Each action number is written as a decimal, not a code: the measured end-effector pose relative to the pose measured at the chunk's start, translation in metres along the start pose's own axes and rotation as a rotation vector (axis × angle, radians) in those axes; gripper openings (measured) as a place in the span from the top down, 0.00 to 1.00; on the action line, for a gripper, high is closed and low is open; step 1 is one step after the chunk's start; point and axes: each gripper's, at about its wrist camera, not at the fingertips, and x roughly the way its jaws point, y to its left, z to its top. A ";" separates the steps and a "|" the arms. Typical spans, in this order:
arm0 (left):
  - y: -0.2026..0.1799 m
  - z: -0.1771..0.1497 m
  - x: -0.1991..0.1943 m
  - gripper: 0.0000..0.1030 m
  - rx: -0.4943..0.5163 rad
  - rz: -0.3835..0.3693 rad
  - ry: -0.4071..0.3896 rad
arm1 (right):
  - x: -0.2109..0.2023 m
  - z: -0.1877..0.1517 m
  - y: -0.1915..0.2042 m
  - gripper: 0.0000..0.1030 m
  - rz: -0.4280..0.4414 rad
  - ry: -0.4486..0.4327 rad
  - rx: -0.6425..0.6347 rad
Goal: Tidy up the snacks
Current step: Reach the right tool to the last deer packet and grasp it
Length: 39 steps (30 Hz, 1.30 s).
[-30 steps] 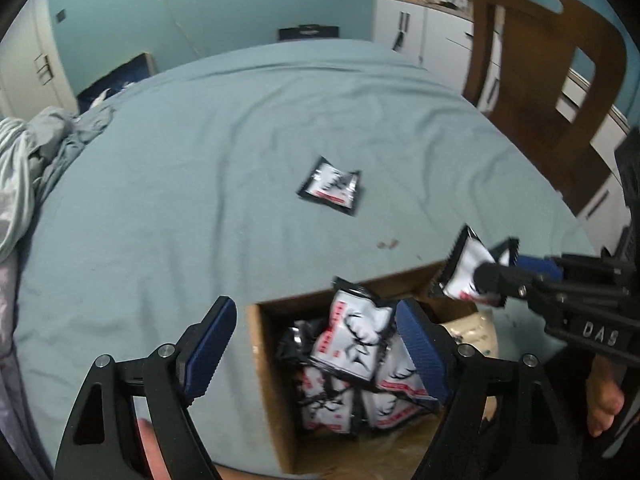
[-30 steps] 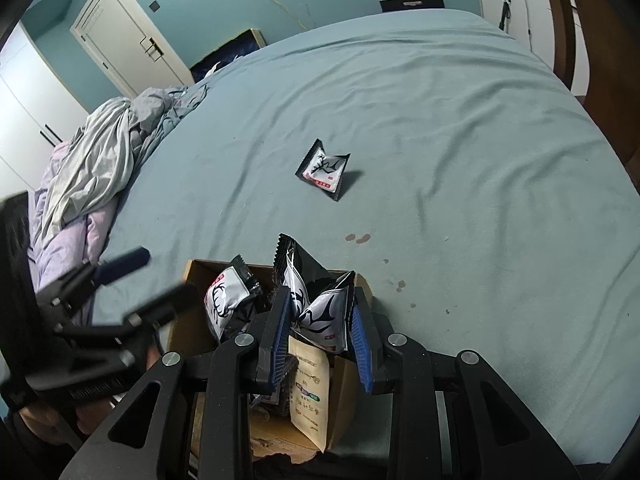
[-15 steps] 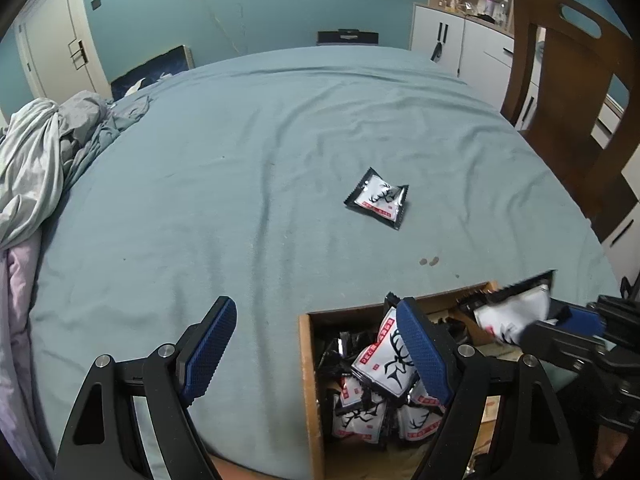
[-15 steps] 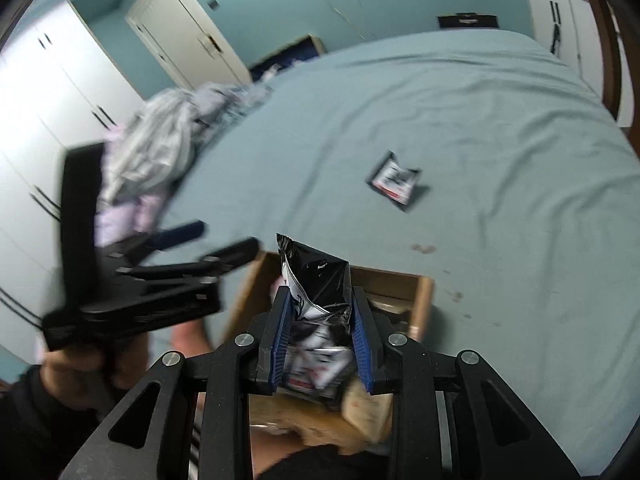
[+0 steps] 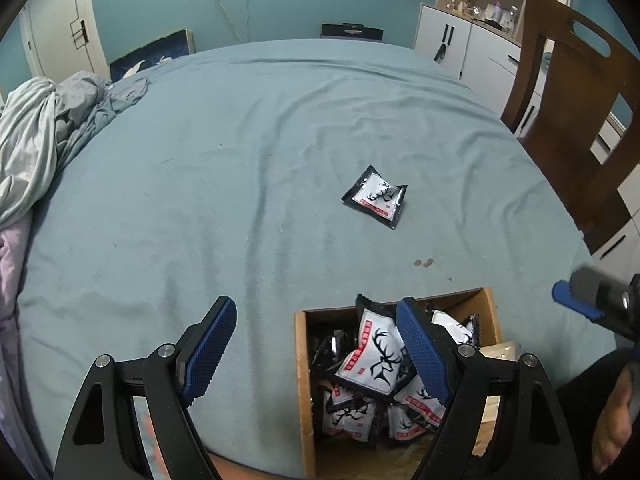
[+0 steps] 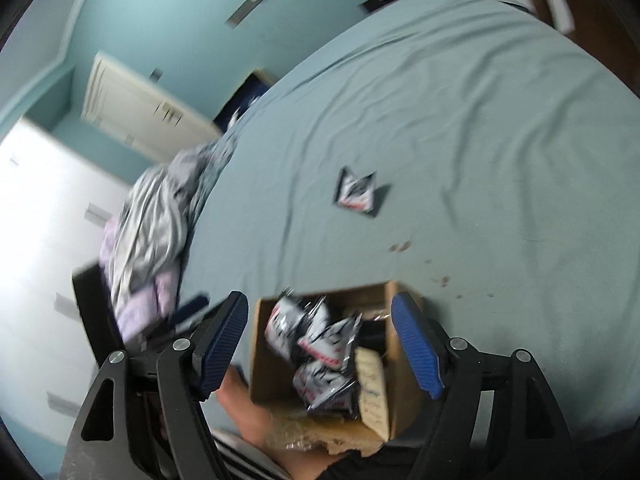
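A cardboard box (image 5: 303,364) at the bed's near edge holds several black-and-white snack packets with a deer print (image 5: 374,356). It also shows in the right wrist view (image 6: 260,344), with packets (image 6: 324,344) inside. One loose snack packet (image 5: 375,196) lies on the teal sheet farther out; it also shows in the right wrist view (image 6: 356,192). My left gripper (image 5: 316,354) is open and empty, its right finger over the box. My right gripper (image 6: 320,346) is open and empty above the box. Its blue fingertip (image 5: 576,300) shows at the right edge of the left view.
A teal bed sheet (image 5: 240,152) covers the surface. Crumpled grey bedding (image 5: 36,128) lies at the left. A wooden chair (image 5: 576,112) and white cabinets (image 5: 460,48) stand at the right. Small dark stains (image 5: 423,263) mark the sheet near the box.
My right gripper has opened and let go of the snack packet, which now lies in the box. The right view has tilted. The left gripper stays open and has shifted left.
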 end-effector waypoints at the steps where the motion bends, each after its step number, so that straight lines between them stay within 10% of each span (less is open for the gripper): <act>1: 0.000 0.000 0.001 0.19 -0.001 -0.008 0.005 | -0.002 0.003 -0.006 0.28 -0.016 -0.012 0.028; 19: -0.004 0.007 0.012 0.19 0.009 0.004 0.041 | 0.041 0.067 0.005 0.28 -0.128 0.007 0.004; 39: 0.010 0.016 0.038 0.19 -0.006 -0.021 0.138 | 0.232 0.112 0.051 0.28 -0.300 0.310 -0.307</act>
